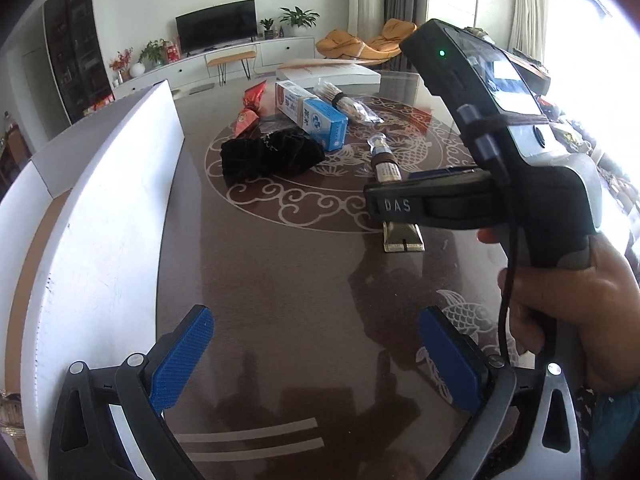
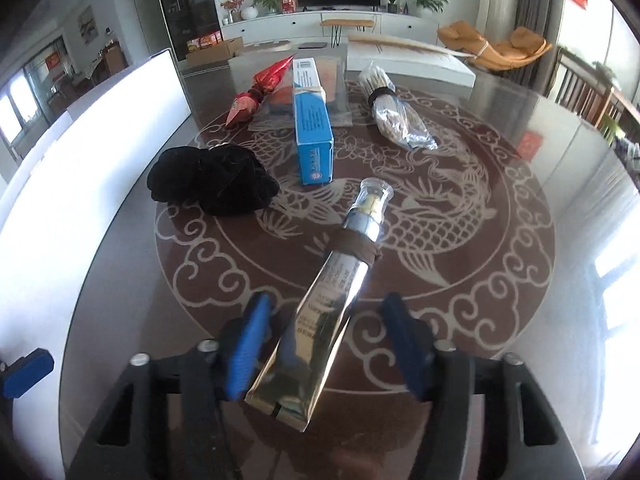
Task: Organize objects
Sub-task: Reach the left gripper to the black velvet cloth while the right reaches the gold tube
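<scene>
A shiny gold tube [image 2: 332, 304] with a clear cap and a brown band lies on the glass table between the open blue pads of my right gripper [image 2: 328, 344], not clamped. It also shows in the left wrist view [image 1: 394, 200], under the right gripper [image 1: 432, 200]. My left gripper [image 1: 316, 360] is open and empty above bare table, next to the white box [image 1: 100, 220]. Further back lie a black cloth pouch [image 2: 212, 184], a blue carton [image 2: 312, 124], a red wrapped packet [image 2: 260, 88] and a bundle of cotton swabs [image 2: 396, 112].
The white box wall [image 2: 80, 152] stands along the left of the table. A flat white box [image 2: 408, 60] lies at the far edge. A clear packet [image 2: 304, 100] lies under the carton. My hand holds the right gripper's handle [image 1: 568, 292].
</scene>
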`<state>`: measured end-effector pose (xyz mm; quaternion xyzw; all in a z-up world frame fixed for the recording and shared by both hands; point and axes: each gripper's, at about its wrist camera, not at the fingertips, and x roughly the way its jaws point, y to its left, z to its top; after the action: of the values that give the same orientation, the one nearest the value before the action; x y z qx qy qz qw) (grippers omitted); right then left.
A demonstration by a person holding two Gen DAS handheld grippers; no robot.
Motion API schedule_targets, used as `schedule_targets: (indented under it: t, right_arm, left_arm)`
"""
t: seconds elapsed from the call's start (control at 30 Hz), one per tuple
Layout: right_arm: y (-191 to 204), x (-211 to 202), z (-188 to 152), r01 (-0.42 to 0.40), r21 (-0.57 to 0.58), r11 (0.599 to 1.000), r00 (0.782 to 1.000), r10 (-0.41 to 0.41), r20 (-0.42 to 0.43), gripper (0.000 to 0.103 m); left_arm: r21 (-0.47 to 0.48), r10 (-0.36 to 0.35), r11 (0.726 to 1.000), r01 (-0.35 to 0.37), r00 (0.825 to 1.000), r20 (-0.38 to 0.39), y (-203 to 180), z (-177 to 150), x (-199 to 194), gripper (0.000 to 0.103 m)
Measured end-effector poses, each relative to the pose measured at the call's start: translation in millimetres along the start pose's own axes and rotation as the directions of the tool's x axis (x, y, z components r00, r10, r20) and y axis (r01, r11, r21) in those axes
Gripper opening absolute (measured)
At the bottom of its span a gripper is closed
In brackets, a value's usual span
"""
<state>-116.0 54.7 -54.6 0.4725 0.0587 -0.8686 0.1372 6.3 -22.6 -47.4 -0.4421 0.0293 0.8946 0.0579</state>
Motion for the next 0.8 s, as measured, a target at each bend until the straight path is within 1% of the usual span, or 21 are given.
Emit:
schedule_targets:
  t: [0.07, 0.13, 0.17, 0.23, 0.3, 0.37, 0.4, 0.43, 0.47, 0.53, 0.57, 0.6, 0.67, 0.73, 0.8]
  right_arm:
    - [-15, -2, -6, -0.004, 0.054, 0.999, 1.0, 0.002, 0.028, 0.029]
    - [-34, -8, -14, 0.047, 0.092, 0.995, 0.998, -0.051, 0.042, 0.028]
    - [-44, -11, -19, 0.078, 0.105, 0.991, 0.996, -0.083, 0.044, 0.028]
    - [-62, -17, -31, 0.136, 0.137, 0.981, 0.989, -0.144, 0.045, 0.028]
    - [-79, -25, -43, 0.162, 0.189, 0.969, 0.983, -0.175, 0.054, 0.028]
    - [-88, -31, -53, 0.175, 0.221, 0.959, 0.978, -0.195, 0.068, 0.028]
    - [-91, -33, -57, 0.175, 0.228, 0.958, 0.977, -0.197, 0.078, 0.029]
    - [-93, -35, -58, 0.173, 0.234, 0.957, 0.977, -0.197, 0.081, 0.03]
    - [-95, -37, -60, 0.168, 0.238, 0.957, 0.978, -0.192, 0.082, 0.032]
    - [-94, -37, -59, 0.159, 0.232, 0.96, 0.979, -0.183, 0.087, 0.036]
    - [-92, -38, -59, 0.159, 0.226, 0.961, 0.979, -0.183, 0.087, 0.04]
    - [-91, -38, -59, 0.16, 0.219, 0.962, 0.979, -0.182, 0.086, 0.047]
    - [-88, -37, -58, 0.162, 0.21, 0.964, 0.98, -0.182, 0.081, 0.056]
    - [-87, -38, -59, 0.158, 0.209, 0.965, 0.98, -0.179, 0.082, 0.057]
    - [-87, -38, -59, 0.154, 0.211, 0.965, 0.981, -0.175, 0.084, 0.058]
  left_arm:
    - [0.012, -0.027, 1.0, 0.027, 1.0, -0.008, -4, -3, 0, 0.103]
    - [0.029, -0.055, 0.998, 0.055, 0.998, -0.021, -10, -4, 3, 0.103]
    - [0.032, -0.08, 0.996, 0.081, 0.996, -0.034, -12, -2, 5, 0.103]
    - [0.021, -0.119, 0.992, 0.12, 0.991, -0.066, -16, 2, 10, 0.103]
    - [0.002, -0.148, 0.989, 0.149, 0.986, -0.078, -16, 16, 10, 0.103]
    - [0.003, -0.171, 0.985, 0.172, 0.983, -0.061, -15, 37, 4, 0.103]
    - [0.019, -0.175, 0.984, 0.176, 0.983, -0.051, -15, 51, 1, 0.103]
    - [0.047, -0.168, 0.984, 0.171, 0.984, -0.053, -16, 67, 0, 0.103]
    - [0.082, -0.154, 0.984, 0.16, 0.985, -0.073, -17, 83, 3, 0.103]
    - [0.163, -0.128, 0.975, 0.154, 0.979, -0.157, -19, 113, 20, 0.103]
    - [0.198, -0.13, 0.966, 0.169, 0.972, -0.195, -20, 124, 29, 0.103]
    - [0.235, -0.13, 0.955, 0.182, 0.967, -0.221, -20, 135, 39, 0.103]
    - [0.312, -0.083, 0.937, 0.157, 0.968, -0.238, -16, 154, 57, 0.103]
    - [0.371, -0.033, 0.918, 0.139, 0.96, -0.279, -12, 168, 78, 0.103]
    - [0.387, -0.002, 0.913, 0.128, 0.951, -0.308, -7, 178, 96, 0.103]
